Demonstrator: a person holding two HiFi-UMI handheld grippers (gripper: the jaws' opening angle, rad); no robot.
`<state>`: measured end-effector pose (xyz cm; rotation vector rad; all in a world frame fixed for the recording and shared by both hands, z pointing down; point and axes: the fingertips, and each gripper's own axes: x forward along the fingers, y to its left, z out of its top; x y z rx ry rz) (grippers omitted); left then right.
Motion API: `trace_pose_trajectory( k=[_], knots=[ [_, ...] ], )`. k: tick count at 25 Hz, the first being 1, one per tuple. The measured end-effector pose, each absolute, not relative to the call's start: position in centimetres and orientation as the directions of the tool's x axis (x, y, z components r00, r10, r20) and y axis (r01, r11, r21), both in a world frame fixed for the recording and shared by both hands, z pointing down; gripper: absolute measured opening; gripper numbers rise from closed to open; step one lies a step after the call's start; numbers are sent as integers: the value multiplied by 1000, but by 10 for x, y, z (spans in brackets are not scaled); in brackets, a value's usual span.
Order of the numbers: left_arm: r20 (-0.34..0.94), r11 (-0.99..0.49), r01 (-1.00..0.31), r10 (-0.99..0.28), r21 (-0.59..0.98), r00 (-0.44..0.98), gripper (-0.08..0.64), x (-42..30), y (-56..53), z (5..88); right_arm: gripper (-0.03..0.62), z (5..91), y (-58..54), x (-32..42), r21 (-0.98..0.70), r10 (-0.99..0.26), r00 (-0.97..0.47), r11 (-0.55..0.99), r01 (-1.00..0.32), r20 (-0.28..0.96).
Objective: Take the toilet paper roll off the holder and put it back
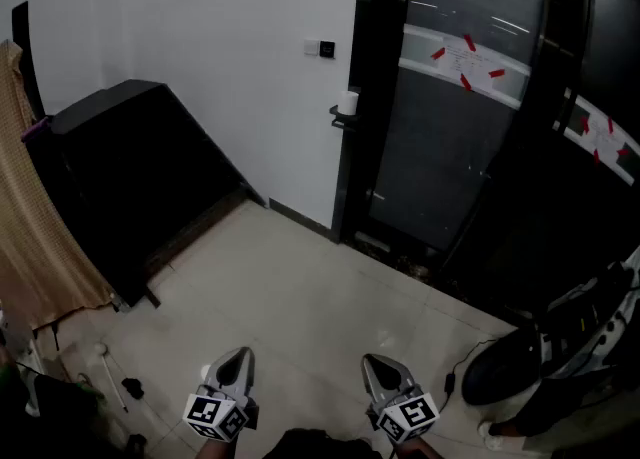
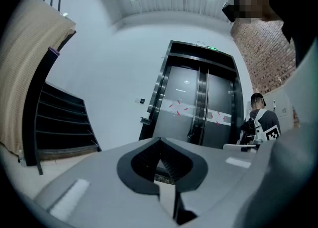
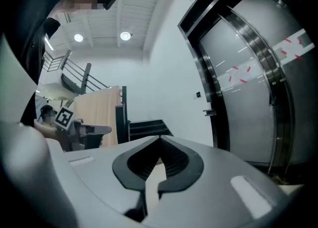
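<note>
Left grey tongs and right grey tongs closed, empty, above glossy pale tile floor; white cylindrical toilet paper roll upright on black holder (upper centre, beside smooth white wall).

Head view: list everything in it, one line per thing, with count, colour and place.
toilet paper roll: one, white, upright on the holder
holder: one, black, on the dark door frame beside the white wall
wall switch: one, dark and pale, on the wall up and left of the roll
staircase: one, black, against the wall at left
cloth: one, beige, hanging at far left
glass doors: at least two panels, dark, pale band with red tape marks, at right
floor: pale tiles
bulky object: one, black, lower right, kind unclear
left hand-held gripper: one, grey, bottom edge, shut, empty
right hand-held gripper: one, grey, bottom edge, shut, empty
</note>
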<state>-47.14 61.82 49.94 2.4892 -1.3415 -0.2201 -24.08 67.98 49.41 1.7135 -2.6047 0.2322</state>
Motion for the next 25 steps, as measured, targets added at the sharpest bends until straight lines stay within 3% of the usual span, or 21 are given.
trace_pose_trajectory(
  k=[4, 11, 25],
  knots=[
    [14, -531, -802, -832, 273, 555, 2, -495, 600, 499, 13, 506, 668, -276, -121, -890, -447, 436, -892, 92],
    [43, -517, -805, -834, 290, 551, 2, -492, 579, 513, 14, 505, 635, -269, -137, -896, -434, 420, -897, 92],
    [-18, -533, -812, -838, 239, 545, 2, -354, 468, 486, 14, 484, 524, -121, -160, -922, -386, 382, -910, -6]
  ],
)
